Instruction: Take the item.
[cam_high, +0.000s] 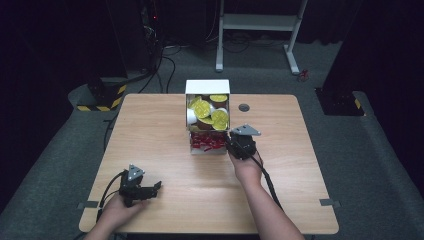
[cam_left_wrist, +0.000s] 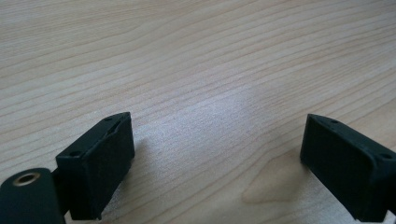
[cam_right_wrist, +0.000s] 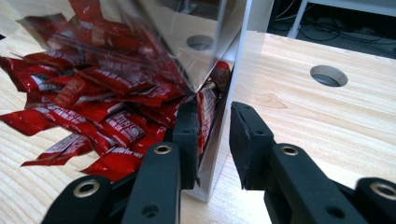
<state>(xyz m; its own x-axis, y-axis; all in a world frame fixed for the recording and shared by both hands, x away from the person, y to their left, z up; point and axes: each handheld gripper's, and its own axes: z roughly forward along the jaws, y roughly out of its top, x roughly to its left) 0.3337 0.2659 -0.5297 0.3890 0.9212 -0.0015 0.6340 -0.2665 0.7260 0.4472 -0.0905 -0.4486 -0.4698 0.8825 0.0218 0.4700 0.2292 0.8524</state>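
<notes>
**Right gripper astride the wall of the white box**

The right gripper (cam_right_wrist: 212, 140) sits at the near right corner of a white box (cam_high: 207, 86) that stands in the middle of the pale wooden tabletop (cam_high: 165, 120). Its two black jaws straddle the box's thin white side wall (cam_right_wrist: 233, 93), one inside among the contents and one outside; the gap is narrow, but I cannot tell whether the pads actually press on the wall. The lower compartment, just left of that gripper, is heaped with red sachets (cam_right_wrist: 93, 116) behind a clear, slanted front panel (cam_right_wrist: 187, 42). The upper compartment, farther from the gripper, holds small cups with yellow lids (cam_high: 210, 112).

The left gripper (cam_high: 150, 191) is well apart from the box, down at the near left part of the tabletop, held in the person's left hand. Its jaws stand wide apart with nothing between them, just bare wood grain below.

The tabletop is light, with rounded corners and a round cable hole (cam_high: 244, 107) just beyond the right gripper, to the right of the box. Around it the room is dim: grey carpet floor (cam_high: 350, 150), dark curtains at the sides, a white metal frame (cam_high: 260, 30) standing past the far edge, black cables (cam_high: 165, 70) trailing across the floor, and a yellow-and-black striped base (cam_high: 102, 95) off to the far left.
</notes>
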